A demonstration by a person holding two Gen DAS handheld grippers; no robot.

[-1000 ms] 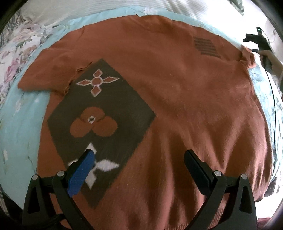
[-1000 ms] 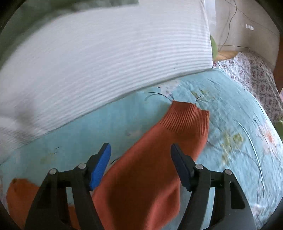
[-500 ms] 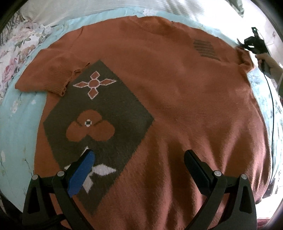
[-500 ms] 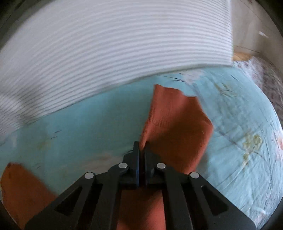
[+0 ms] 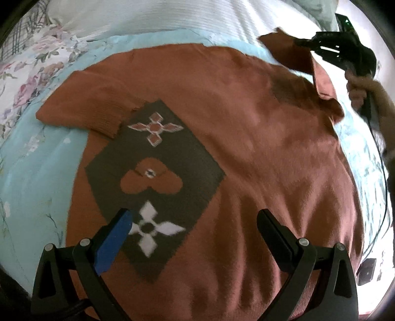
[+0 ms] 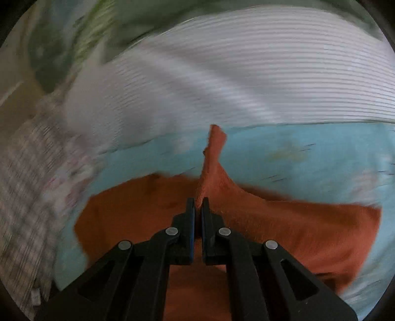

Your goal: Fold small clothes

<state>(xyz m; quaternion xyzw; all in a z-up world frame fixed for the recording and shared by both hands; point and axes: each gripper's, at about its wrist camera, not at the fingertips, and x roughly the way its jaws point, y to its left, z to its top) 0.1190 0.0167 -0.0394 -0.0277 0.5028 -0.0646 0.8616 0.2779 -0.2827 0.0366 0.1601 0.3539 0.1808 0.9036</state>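
An orange sweater (image 5: pixel 259 153) with a dark diamond patch of flower shapes lies flat on the bed. Its left sleeve (image 5: pixel 93 108) is folded in over the chest. My left gripper (image 5: pixel 195 219) hangs open above the lower front of the sweater, with nothing between its fingers. At the far right my right gripper (image 5: pixel 306 44), held by a hand (image 5: pixel 360 86), is shut on the right sleeve (image 5: pixel 291 54) and has it lifted off the bed. In the right wrist view the right gripper (image 6: pixel 198 205) pinches the sleeve (image 6: pixel 213 168), which stands up in a peak.
A light blue floral bedsheet (image 5: pixel 37 177) lies under the sweater. A white striped pillow (image 5: pixel 172 17) runs along the far edge; it shows as a pillow (image 6: pixel 271 81) in the right wrist view too. A black cable (image 5: pixel 384 172) trails down at the right.
My right gripper closed on the right sleeve cuff, lifted it and swung it leftward over the sweater. The left gripper shifted slightly over the sweater, still open.
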